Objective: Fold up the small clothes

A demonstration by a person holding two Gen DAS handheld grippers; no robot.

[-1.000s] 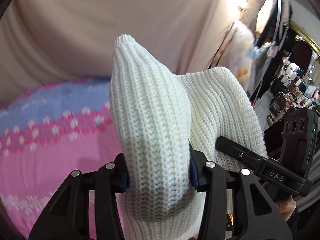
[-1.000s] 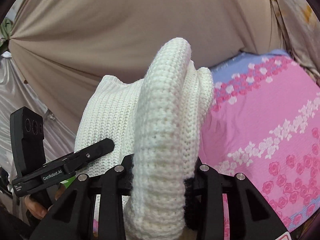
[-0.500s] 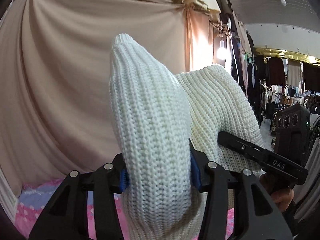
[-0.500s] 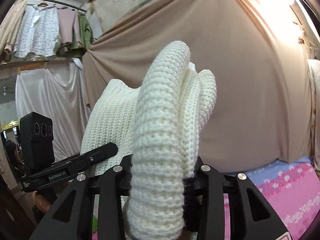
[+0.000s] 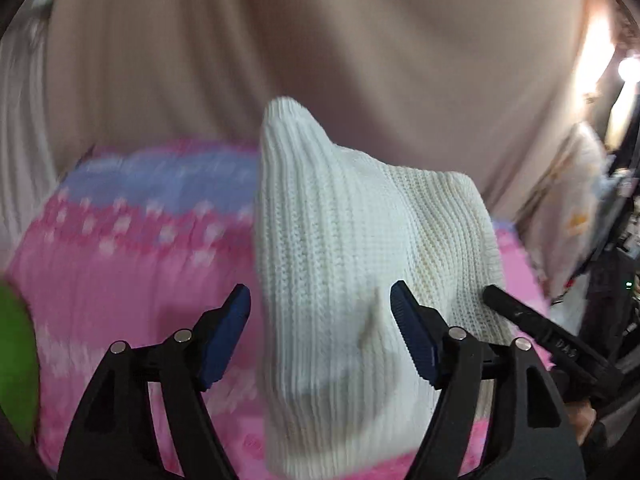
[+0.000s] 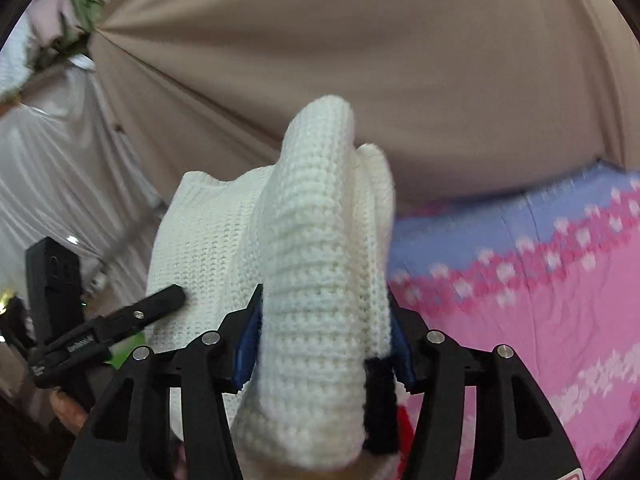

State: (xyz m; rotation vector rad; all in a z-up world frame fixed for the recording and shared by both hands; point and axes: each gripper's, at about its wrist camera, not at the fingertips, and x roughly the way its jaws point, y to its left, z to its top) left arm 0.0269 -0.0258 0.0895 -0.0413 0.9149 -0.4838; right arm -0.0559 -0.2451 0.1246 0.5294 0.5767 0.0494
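Observation:
A white knitted garment hangs in the air between both grippers, above a pink and blue flowered bedspread. My left gripper is open: its blue pads stand apart on either side of the knit, which stays between them. My right gripper is shut on a thick fold of the same garment. A black and red trim shows at the fold's lower right. Each view shows the other gripper beside the knit: the right one and the left one.
A beige curtain hangs behind the bed, with white drapes to its left. A green object sits at the left edge of the left wrist view. A lamp and hanging clothes are at the far right.
My left gripper has opened; it was shut on the knit before. Both cameras tilted up toward the curtain and back down to the bedspread. My right gripper keeps its hold.

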